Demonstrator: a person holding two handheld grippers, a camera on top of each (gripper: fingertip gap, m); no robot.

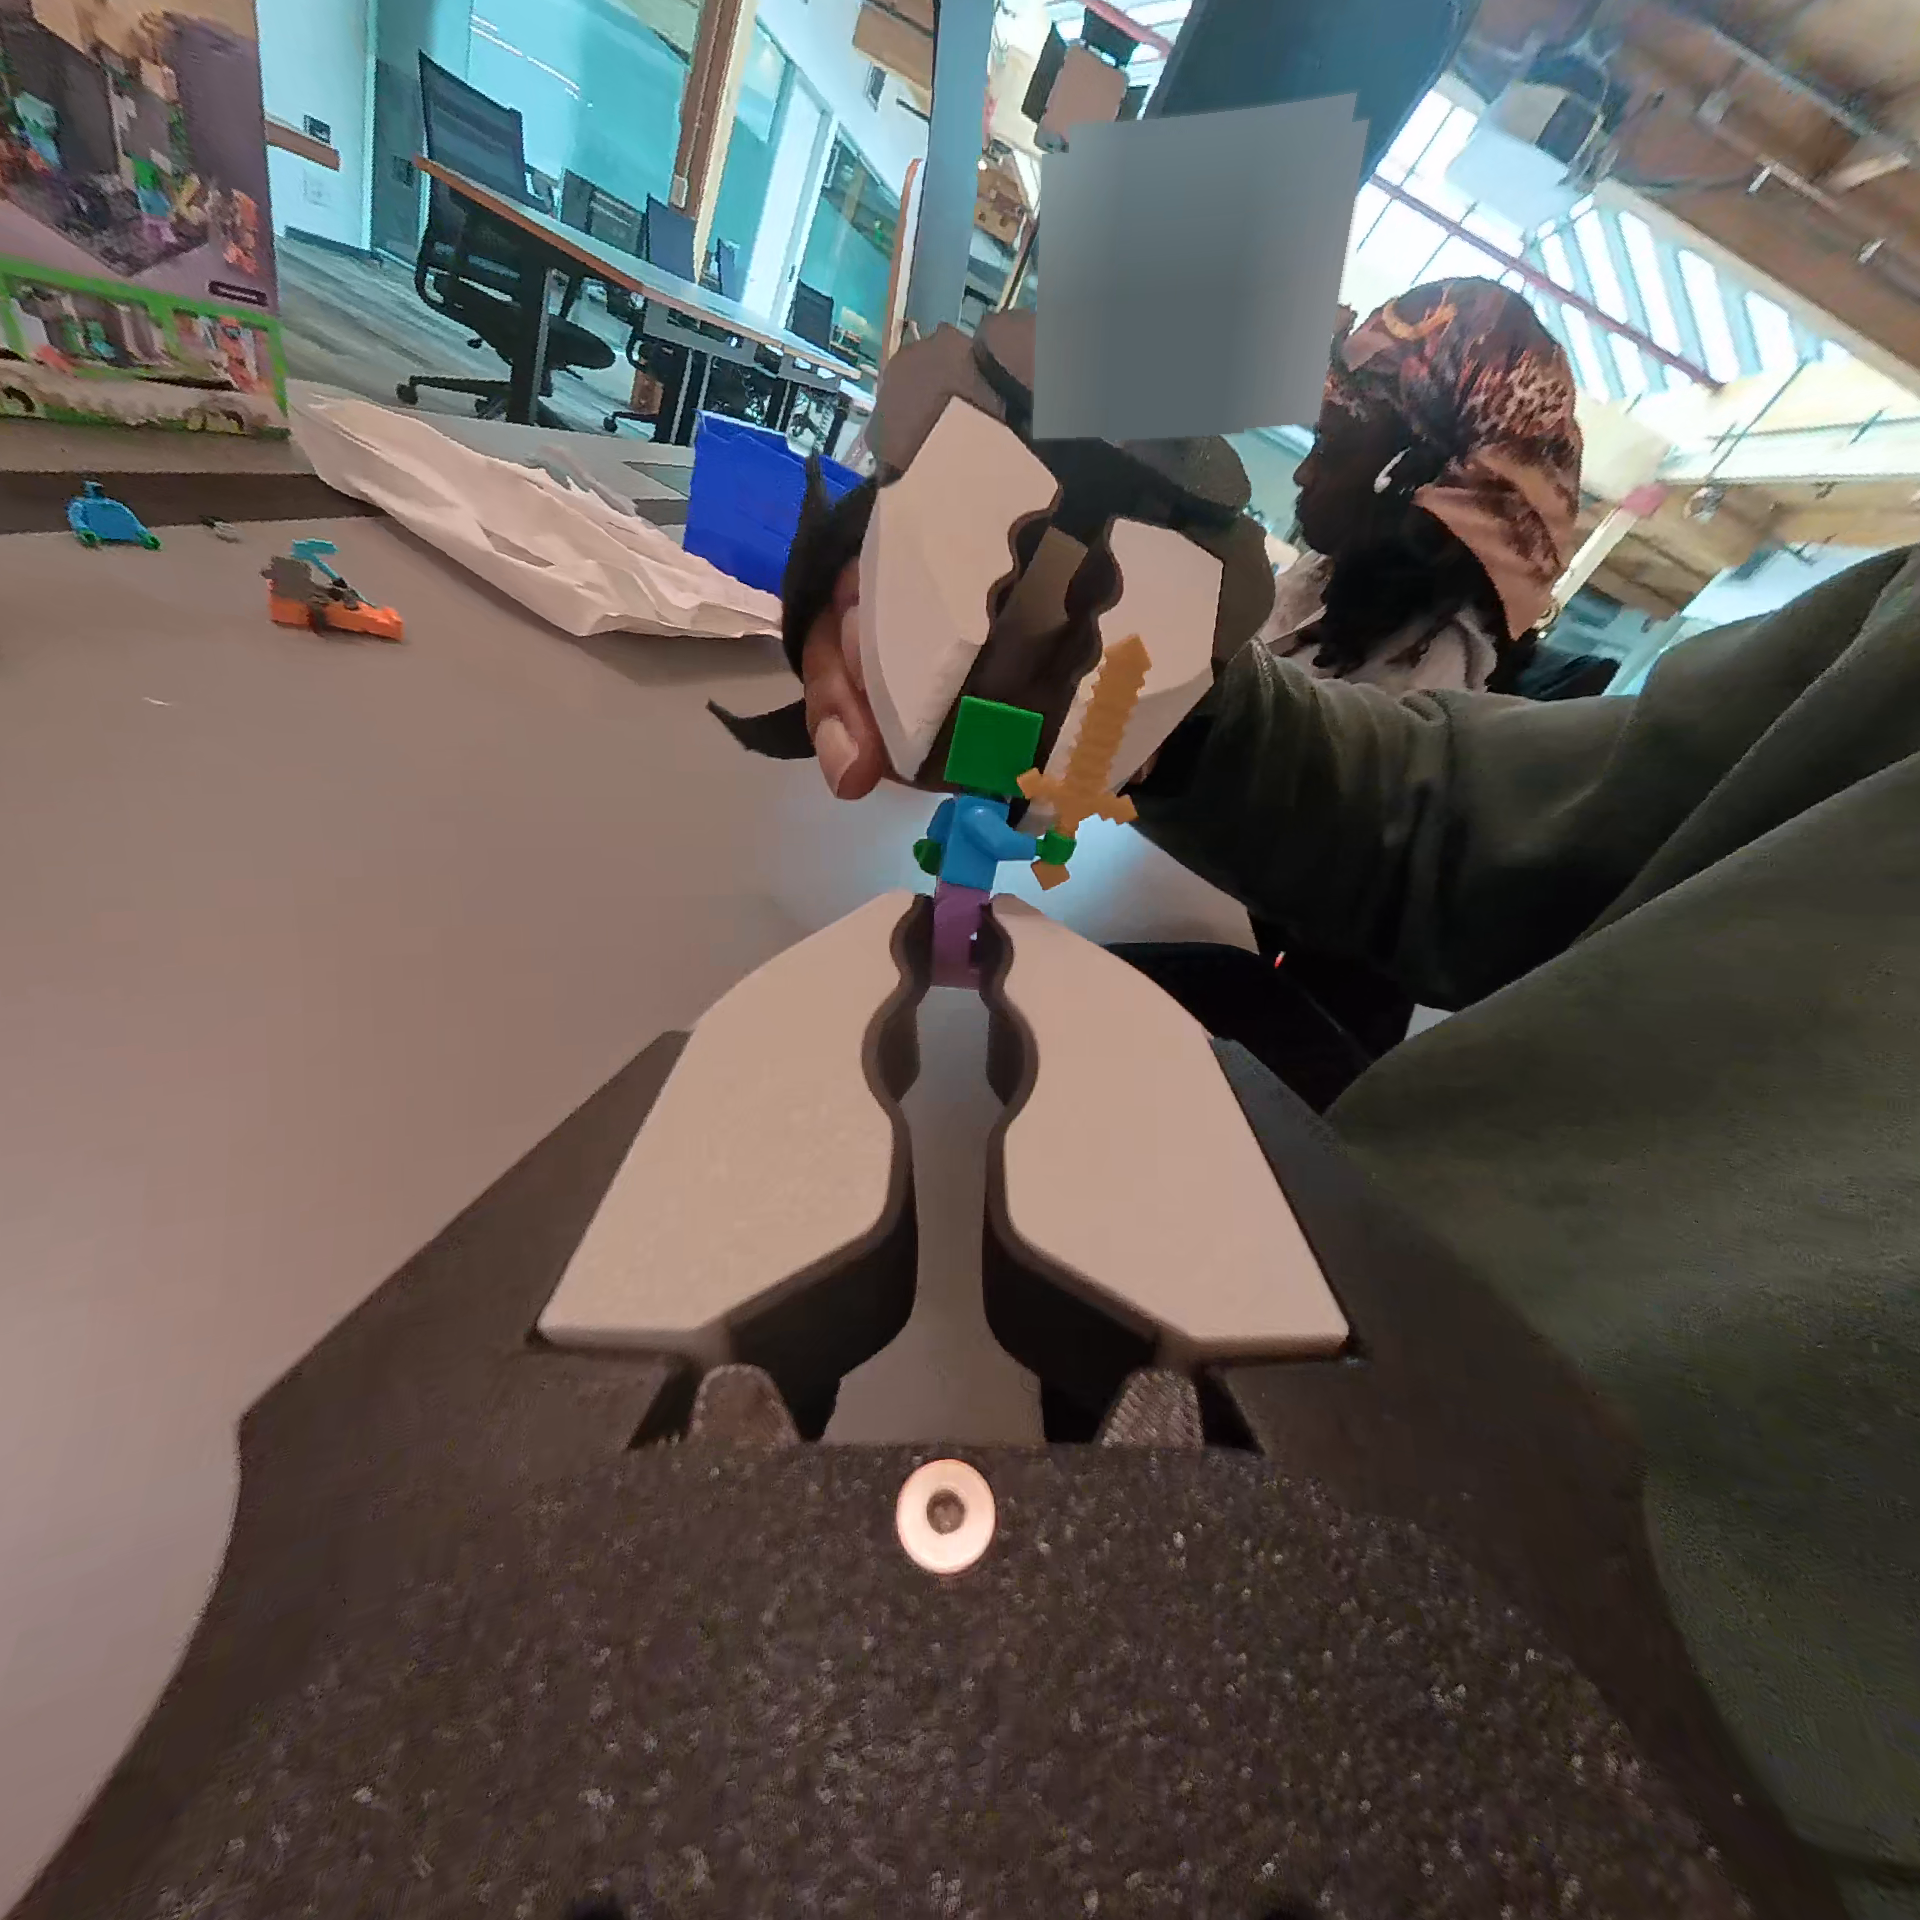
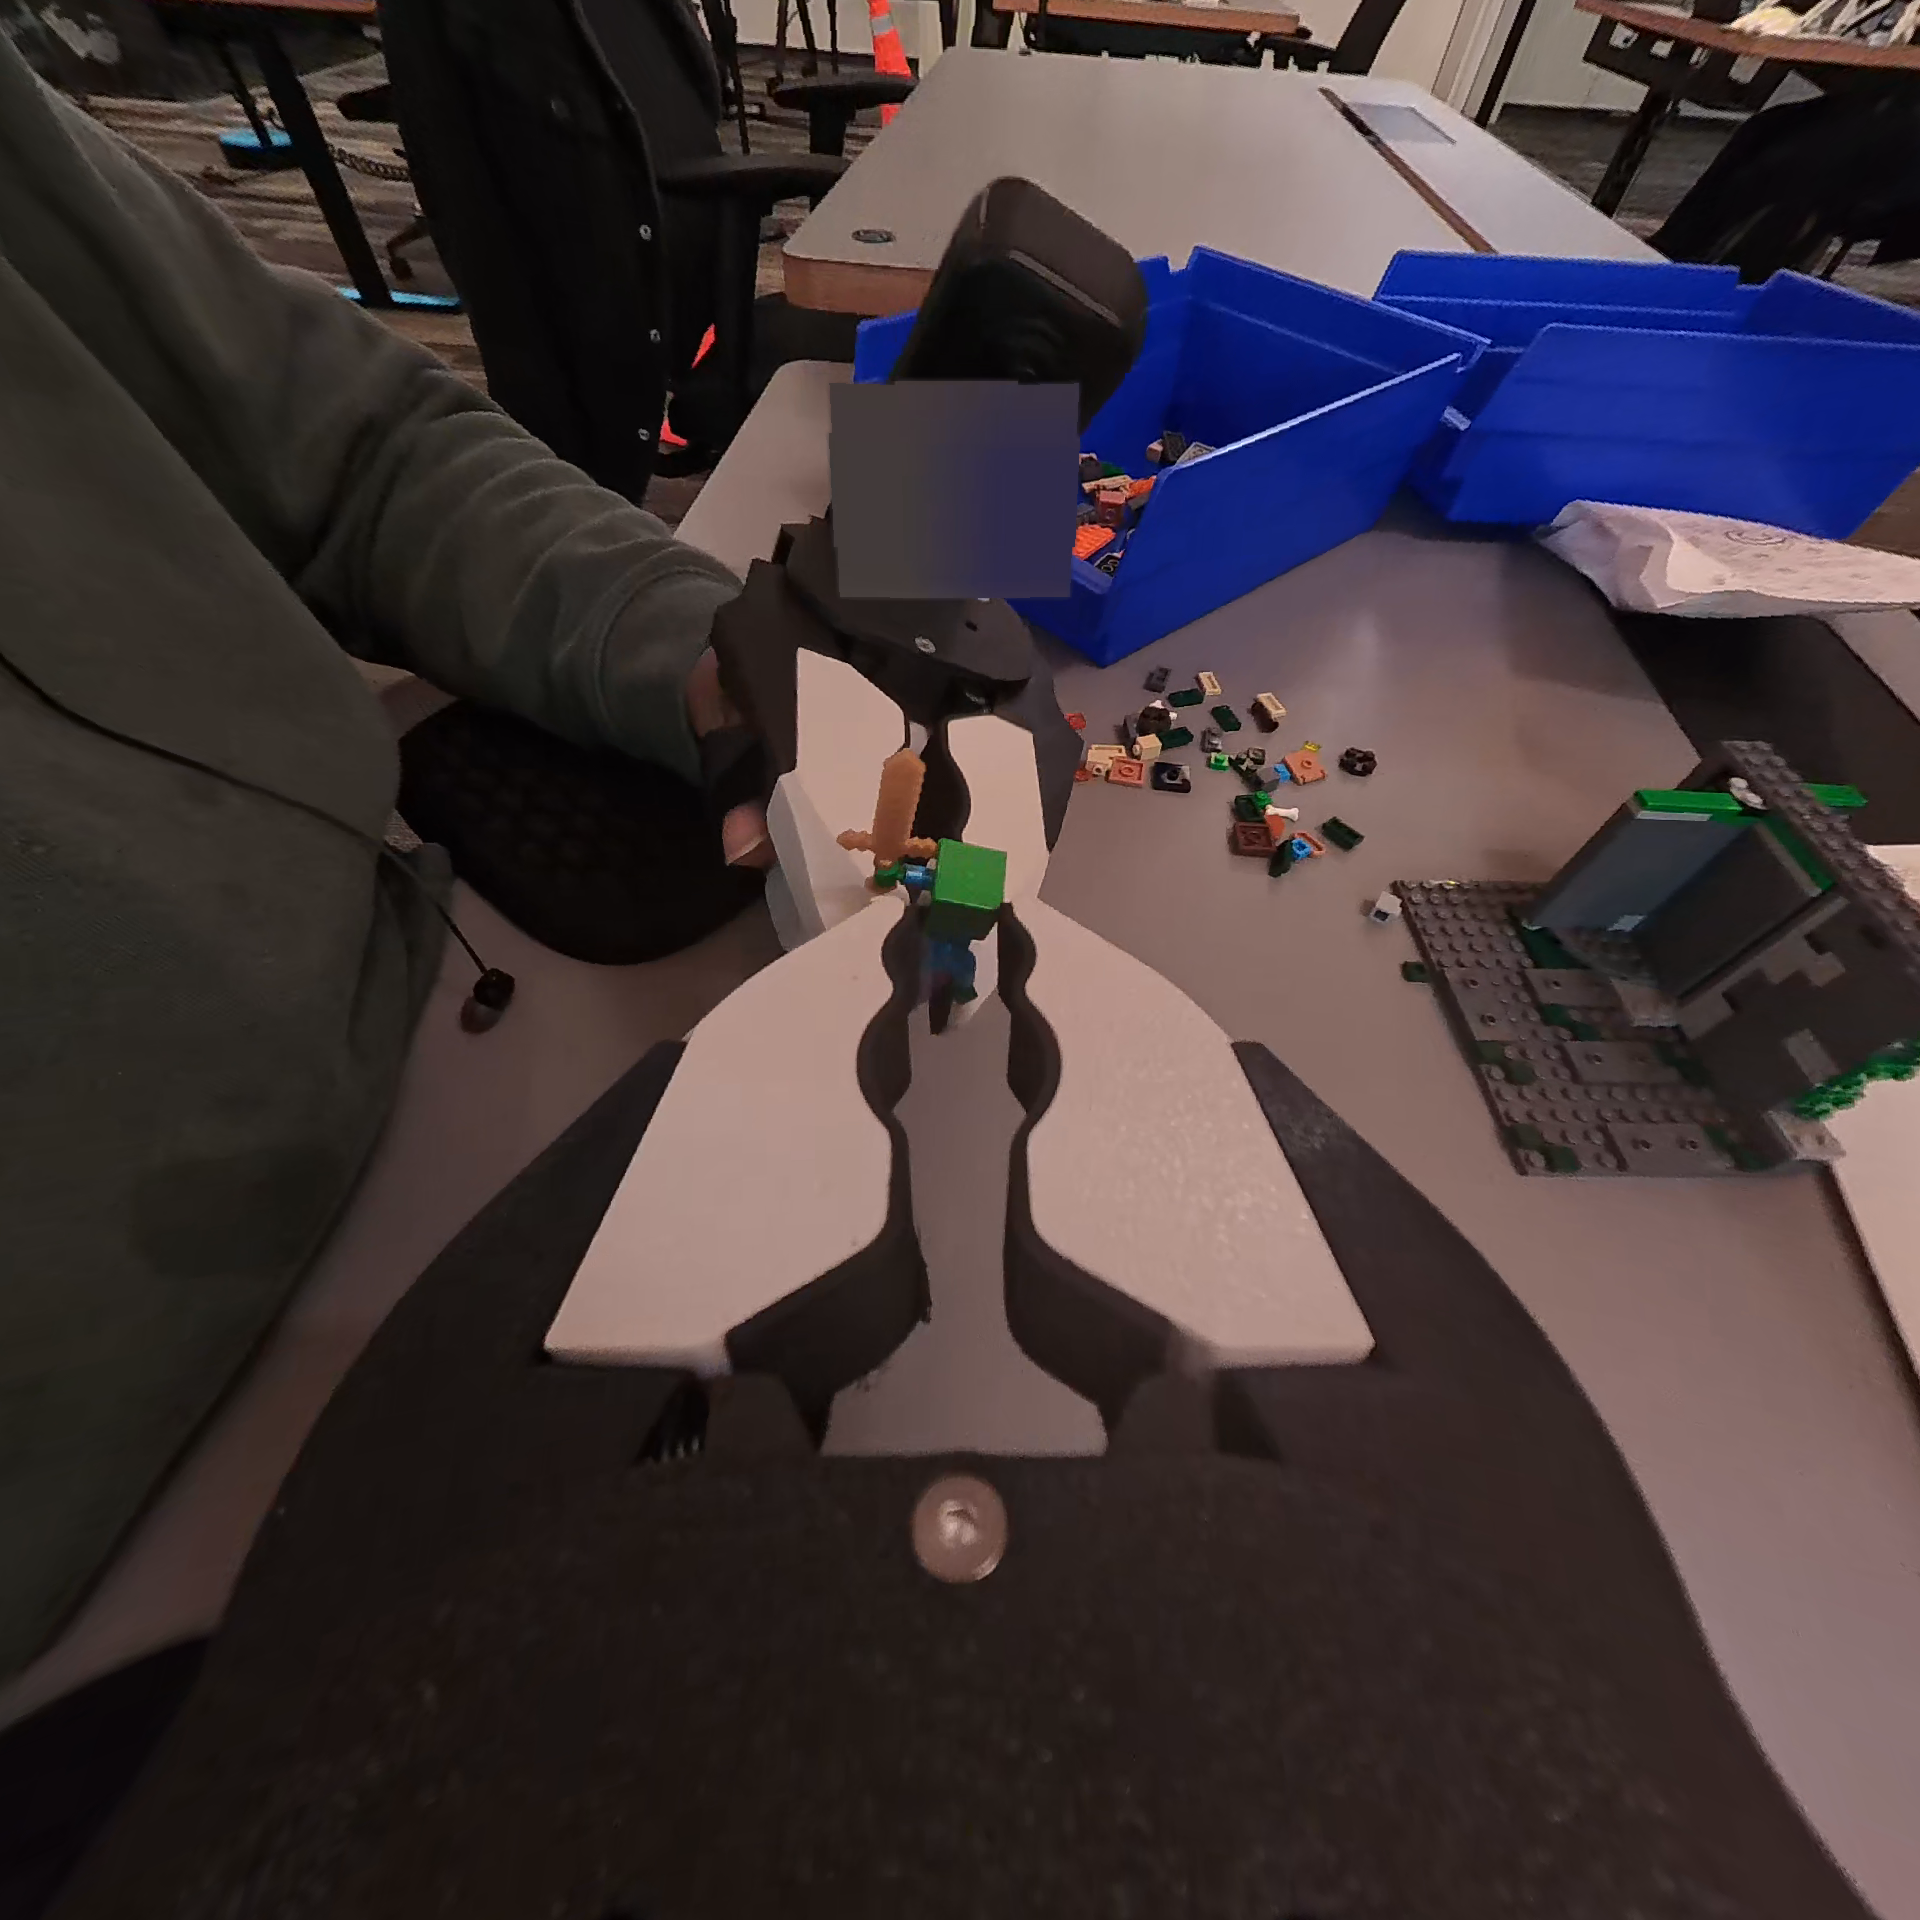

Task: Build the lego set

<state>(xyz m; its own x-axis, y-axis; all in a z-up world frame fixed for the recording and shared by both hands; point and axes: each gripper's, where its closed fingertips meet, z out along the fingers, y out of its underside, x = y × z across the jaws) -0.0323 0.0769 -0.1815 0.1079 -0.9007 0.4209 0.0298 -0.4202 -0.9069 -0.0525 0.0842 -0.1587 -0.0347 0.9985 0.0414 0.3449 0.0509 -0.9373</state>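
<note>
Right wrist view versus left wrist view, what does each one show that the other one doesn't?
Only the right wrist view shows the grey partly built model, the loose bricks scattered on the table, and bricks inside the nearer blue bin.

Only the left wrist view shows the set's box, a small orange build and a small blue piece.

Both show the green-headed minifigure with its golden sword, gripped by its purple legs in the left gripper, and white crumpled paper.

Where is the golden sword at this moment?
The golden sword is in the minifigure's hand, in the air between both grippers; the left gripper holds the minifigure's legs.
</note>
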